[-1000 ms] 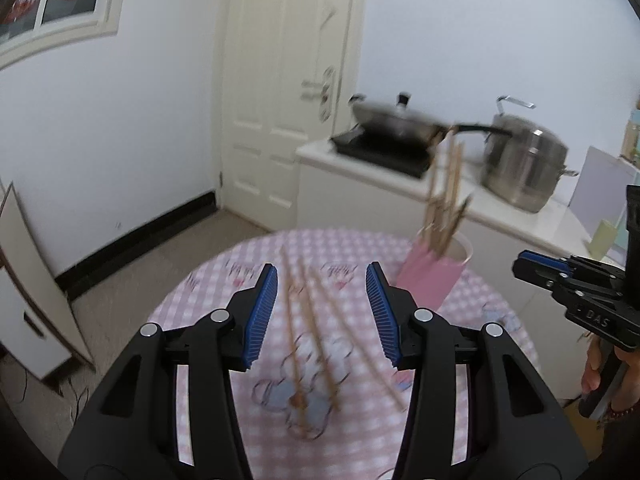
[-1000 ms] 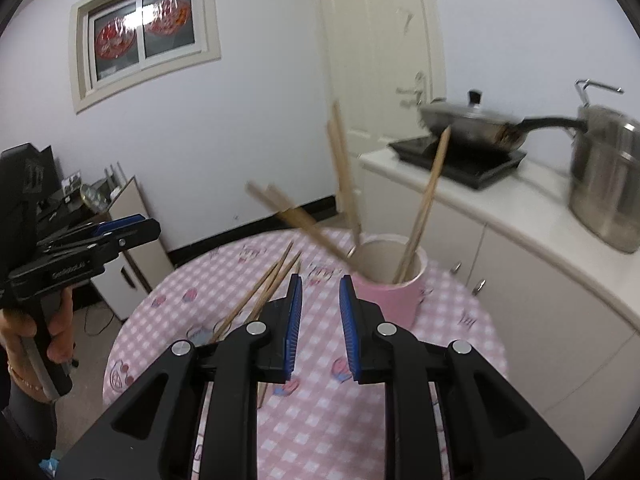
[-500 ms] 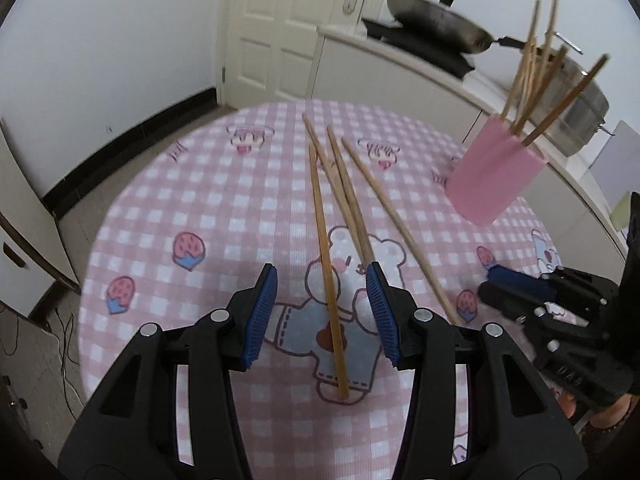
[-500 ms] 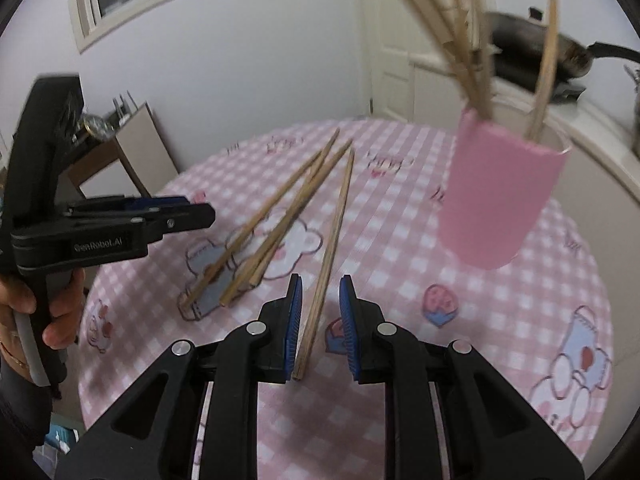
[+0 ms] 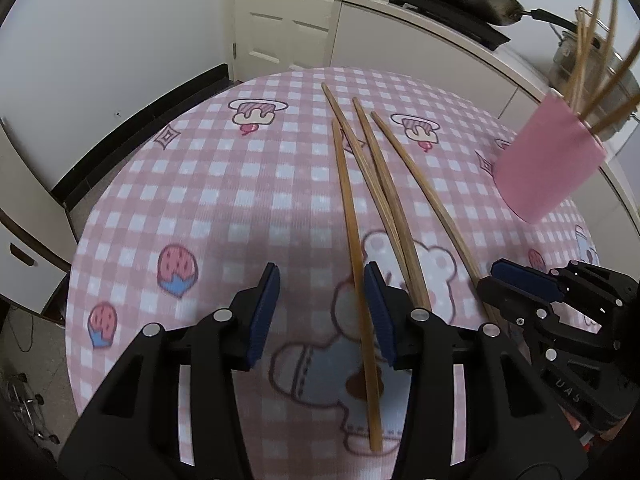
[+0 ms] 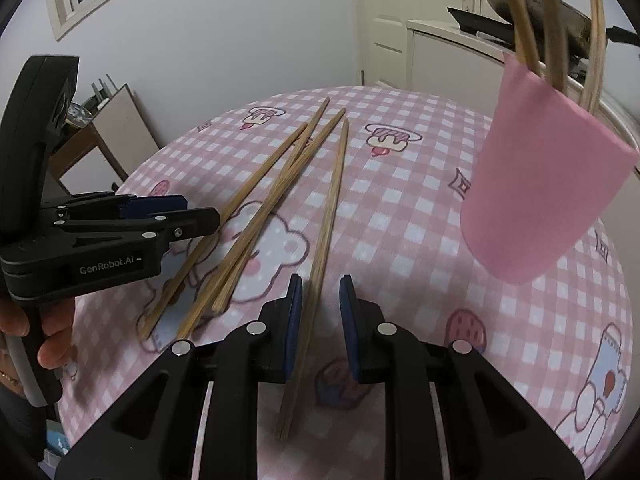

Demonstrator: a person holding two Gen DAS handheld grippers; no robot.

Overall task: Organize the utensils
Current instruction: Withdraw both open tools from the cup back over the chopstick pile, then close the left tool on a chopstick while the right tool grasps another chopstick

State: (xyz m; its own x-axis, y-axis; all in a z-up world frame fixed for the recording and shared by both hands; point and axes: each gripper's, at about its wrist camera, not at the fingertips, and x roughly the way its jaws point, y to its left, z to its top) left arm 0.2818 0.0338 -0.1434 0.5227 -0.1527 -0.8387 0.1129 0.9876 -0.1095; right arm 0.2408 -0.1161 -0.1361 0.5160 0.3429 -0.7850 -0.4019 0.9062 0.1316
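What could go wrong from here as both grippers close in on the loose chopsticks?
1. The left gripper straddles one chopstick lying hard against its right pad; closing may flick it aside rather than pinch it.
2. The two middle chopsticks cross and touch, so lifting one could drag its neighbour.
3. The right gripper, open over the outermost chopstick, works beside the pink cup; a careless swing could tip it.

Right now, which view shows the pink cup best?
The right wrist view: the pink cup fills its right side, with chopsticks rising from its rim. The left wrist view shows the cup smaller, at the frame's right edge.
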